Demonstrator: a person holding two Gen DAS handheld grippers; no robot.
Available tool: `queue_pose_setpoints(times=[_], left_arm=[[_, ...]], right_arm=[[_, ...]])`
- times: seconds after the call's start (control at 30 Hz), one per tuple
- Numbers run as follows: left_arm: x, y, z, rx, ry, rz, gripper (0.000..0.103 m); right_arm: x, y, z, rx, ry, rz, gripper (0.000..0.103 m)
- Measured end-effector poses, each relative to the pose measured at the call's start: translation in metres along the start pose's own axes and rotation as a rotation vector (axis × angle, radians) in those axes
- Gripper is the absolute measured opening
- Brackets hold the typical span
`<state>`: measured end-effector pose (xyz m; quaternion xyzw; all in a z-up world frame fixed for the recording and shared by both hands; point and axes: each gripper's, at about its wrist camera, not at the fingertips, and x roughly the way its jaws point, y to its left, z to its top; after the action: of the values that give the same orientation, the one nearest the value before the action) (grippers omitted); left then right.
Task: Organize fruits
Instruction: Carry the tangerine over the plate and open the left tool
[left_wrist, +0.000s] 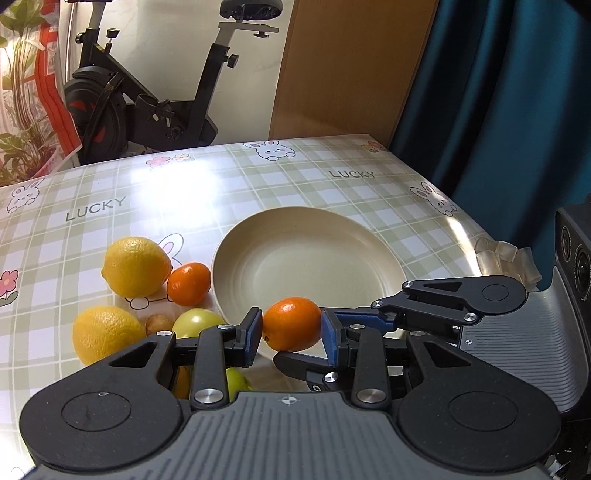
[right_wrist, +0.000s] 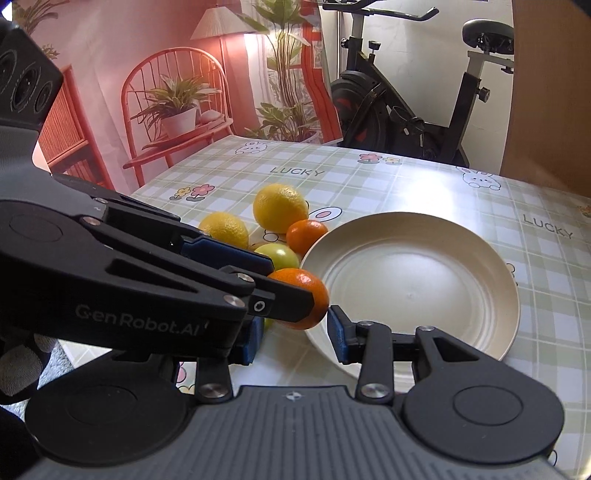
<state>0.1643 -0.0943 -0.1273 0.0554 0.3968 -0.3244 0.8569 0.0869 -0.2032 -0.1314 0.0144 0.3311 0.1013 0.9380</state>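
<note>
The plate (left_wrist: 310, 258) beyond the jaws held nothing; left gripper (left_wrist: 291, 326) pinched one mandarin (left_wrist: 291, 323), right gripper (right_wrist: 291, 332) spread empty, other fruits (left_wrist: 135, 266) left on the surface (left_wrist: 295, 177)

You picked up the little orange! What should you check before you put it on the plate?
1. Orange pinched between the pads of the left hand-held gripper: ok.
2. Plate bare, with room for fruit: ok.
3. Orange above the plate's middle: not ok, it hangs at the near rim.
4. Right hand-held gripper clear of the orange: cannot tell, its pads are very close.
5. Loose fruit beside the plate, out of the way: ok.
</note>
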Motion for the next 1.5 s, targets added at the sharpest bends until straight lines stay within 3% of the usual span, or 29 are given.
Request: queue_pose_setpoints(times=[0.4, 0.7, 0.9, 1.2, 1.5], left_arm=[[0.056, 0.023, 0.036, -0.009, 0.080, 0.042, 0.037], [0.067, 0.033, 0.033, -0.034, 0.067, 0.062, 0.037], [0.068, 0.032, 0.031, -0.038, 0.032, 0.060, 0.037], [0.027, 0.035, 0.026, -0.123, -0.098, 0.088, 0.037], [-0.032, 0.060, -0.004, -0.248, -0.172, 0.188, 0.037]], right_arm=[[0.050, -0.030, 0.019, 0.054, -0.001, -0.017, 0.040], [0.066, -0.037, 0.014, 0.089, -0.032, -0.035, 0.040], [0.063, -0.035, 0.012, 0.134, -0.113, -0.080, 0.041], [0.035, -0.024, -0.015, 0.144, -0.289, -0.163, 0.042], [0.023, -0.032, -0.017, 0.191, -0.311, -0.082, 0.042]])
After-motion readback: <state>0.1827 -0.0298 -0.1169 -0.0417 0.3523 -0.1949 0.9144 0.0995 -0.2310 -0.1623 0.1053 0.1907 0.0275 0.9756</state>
